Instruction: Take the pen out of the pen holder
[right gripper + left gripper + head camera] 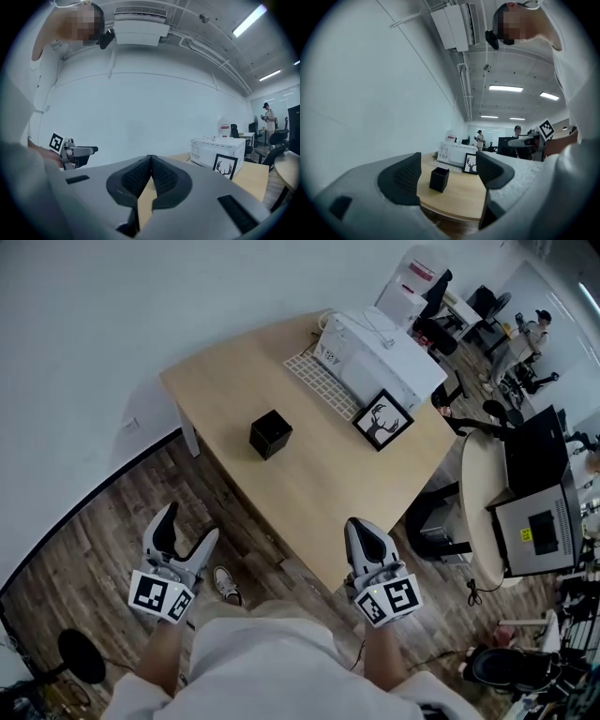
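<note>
A black square pen holder (271, 433) stands on the light wooden table (319, 493), near its left side. No pen shows in or around it in any view. Both grippers hang short of the table's near edge, over the wooden floor. My left gripper (190, 524) is open with nothing between its jaws, and the left gripper view frames the pen holder (439, 179) far off between them (449, 161). My right gripper (364, 531) is shut on nothing, its pads (151, 161) pressed together, at the table's near corner.
A white appliance (375, 357), a white grille-like keyboard (323, 385) and a framed deer picture (382, 421) sit at the table's far end. A round table (483, 512) with a monitor stands right. A white wall runs along the left. People stand in the far office.
</note>
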